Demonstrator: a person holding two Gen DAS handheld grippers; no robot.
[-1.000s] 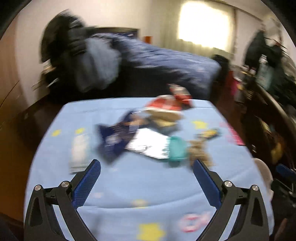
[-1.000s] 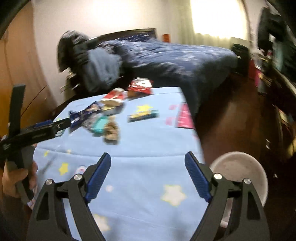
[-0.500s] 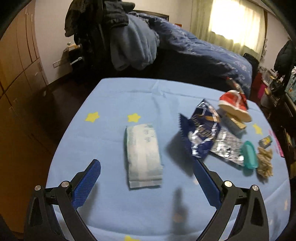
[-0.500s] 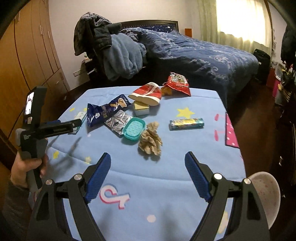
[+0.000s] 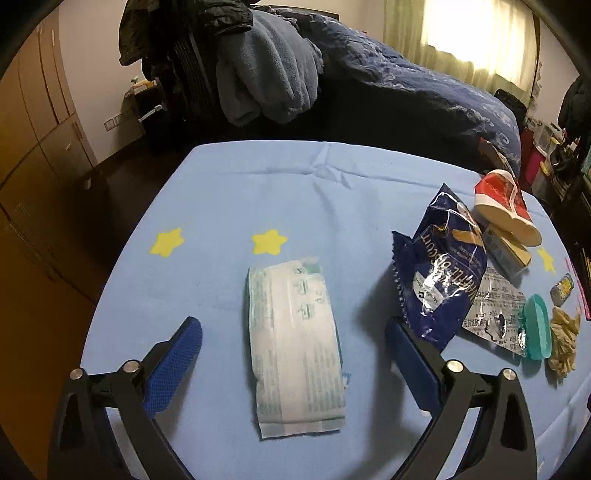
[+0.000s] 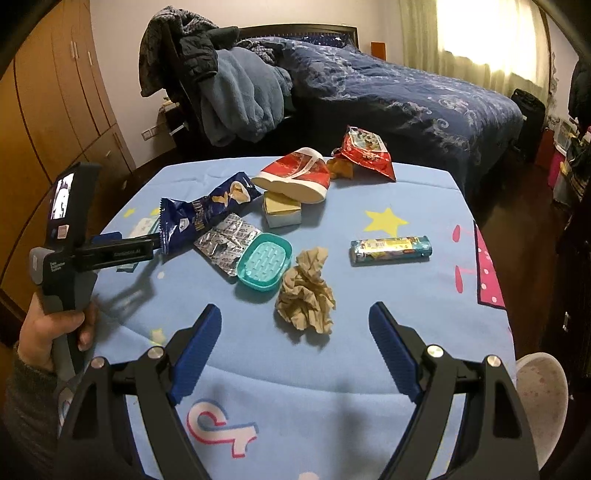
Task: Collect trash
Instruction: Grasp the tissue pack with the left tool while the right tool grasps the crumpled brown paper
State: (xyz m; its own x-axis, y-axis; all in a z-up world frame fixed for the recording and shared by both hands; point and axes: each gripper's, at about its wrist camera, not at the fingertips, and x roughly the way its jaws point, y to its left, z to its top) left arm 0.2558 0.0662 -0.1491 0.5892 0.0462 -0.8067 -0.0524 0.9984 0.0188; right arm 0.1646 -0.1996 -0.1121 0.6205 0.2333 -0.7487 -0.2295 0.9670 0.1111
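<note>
Walls: painted pale, seen behind the bed (image 6: 388, 92).
Floor: dark wood (image 5: 122, 177).
Wardrobe: brown wooden doors (image 6: 55, 92) are set along the left wall.
Bed: covered by a dark blue patterned quilt; grey-blue and dark clothing (image 6: 236, 99) is heaped at its head.
Window: curtained (image 6: 491, 33), brightly lit from outside.
Worktop: draped in a light blue cloth (image 5: 295, 192) printed with yellow stars.
</note>
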